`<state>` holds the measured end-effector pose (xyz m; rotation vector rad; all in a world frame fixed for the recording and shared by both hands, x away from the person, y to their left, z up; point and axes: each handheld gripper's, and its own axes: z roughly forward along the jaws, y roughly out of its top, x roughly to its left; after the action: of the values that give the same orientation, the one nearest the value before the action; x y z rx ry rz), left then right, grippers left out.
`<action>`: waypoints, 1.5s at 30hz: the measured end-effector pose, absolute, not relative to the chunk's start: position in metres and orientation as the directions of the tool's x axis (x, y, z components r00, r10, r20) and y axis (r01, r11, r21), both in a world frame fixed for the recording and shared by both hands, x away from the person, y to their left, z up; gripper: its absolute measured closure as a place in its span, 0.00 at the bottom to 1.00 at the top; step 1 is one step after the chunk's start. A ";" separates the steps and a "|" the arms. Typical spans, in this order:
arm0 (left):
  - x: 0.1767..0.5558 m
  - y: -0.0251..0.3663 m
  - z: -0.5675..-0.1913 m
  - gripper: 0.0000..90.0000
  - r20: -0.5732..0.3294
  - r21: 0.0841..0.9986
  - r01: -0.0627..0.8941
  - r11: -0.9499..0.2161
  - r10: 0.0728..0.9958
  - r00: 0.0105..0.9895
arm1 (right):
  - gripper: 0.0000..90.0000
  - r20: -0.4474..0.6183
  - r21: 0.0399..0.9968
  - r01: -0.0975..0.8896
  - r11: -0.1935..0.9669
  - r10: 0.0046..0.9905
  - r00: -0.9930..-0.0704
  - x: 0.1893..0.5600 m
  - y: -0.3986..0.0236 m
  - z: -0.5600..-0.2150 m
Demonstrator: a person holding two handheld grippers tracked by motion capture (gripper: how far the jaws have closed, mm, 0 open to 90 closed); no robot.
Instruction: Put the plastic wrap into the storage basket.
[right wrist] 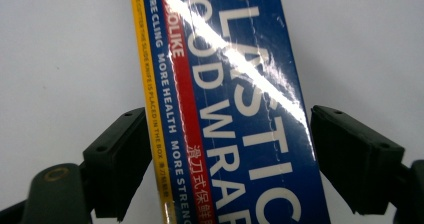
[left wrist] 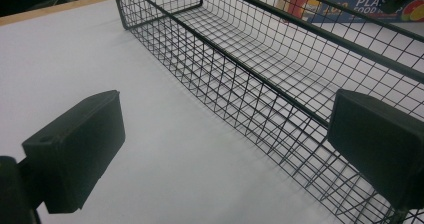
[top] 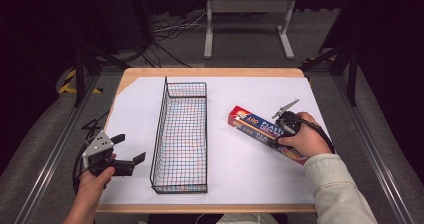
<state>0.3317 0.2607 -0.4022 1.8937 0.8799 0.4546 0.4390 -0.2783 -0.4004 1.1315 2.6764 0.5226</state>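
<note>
Left tongs sit wide open near the surface's front left edge, nothing between the jaws, pointing at the long black wire mesh basket just beside them. That basket runs front to back down the middle of the white-covered surface. Over on the right, the long blue, red and yellow plastic wrap box lies flat and angled, well apart from the basket. Right tongs straddle it from above, jaws spread with 1 on each long side and a small gap on the right.
</note>
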 end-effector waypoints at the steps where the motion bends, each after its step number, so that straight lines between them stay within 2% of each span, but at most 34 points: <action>1: 0.332 0.261 -0.402 0.03 -0.057 0.882 0.381 -0.277 0.740 0.670 | 0.21 -0.032 0.380 0.663 0.645 0.726 -0.687 0.440 -0.278 -0.401; 5: 0.331 0.260 -0.402 0.03 -0.054 0.882 0.379 -0.281 0.738 0.673 | 0.22 -0.023 0.355 0.676 0.645 0.729 -0.684 0.442 -0.279 -0.403; 12: 0.331 0.260 -0.402 0.03 -0.055 0.882 0.380 -0.281 0.737 0.673 | 0.40 -0.002 0.283 0.683 0.673 0.712 -0.702 0.444 -0.278 -0.405; 17: 0.331 0.260 -0.402 0.03 -0.057 0.883 0.380 -0.277 0.738 0.672 | 0.41 -0.029 0.260 0.674 0.691 0.704 -0.710 0.442 -0.274 -0.403; 20: 0.331 0.261 -0.402 0.03 -0.055 0.883 0.377 -0.280 0.736 0.674 | 0.42 -0.008 0.256 0.694 0.673 0.720 -0.694 0.441 -0.271 -0.402; 30: 0.331 0.262 -0.402 0.03 -0.058 0.884 0.377 -0.275 0.738 0.673 | 0.45 0.016 0.313 0.777 0.546 0.815 -0.579 0.432 -0.260 -0.381; 45: 0.331 0.262 -0.401 0.03 -0.064 0.887 0.379 -0.265 0.741 0.668 | 0.45 0.056 0.414 0.838 0.355 0.909 -0.413 0.425 -0.238 -0.342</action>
<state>0.3311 0.2624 -0.4012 1.8807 0.8815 0.4533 0.4250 -0.2381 -0.3418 1.5859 2.4297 0.5744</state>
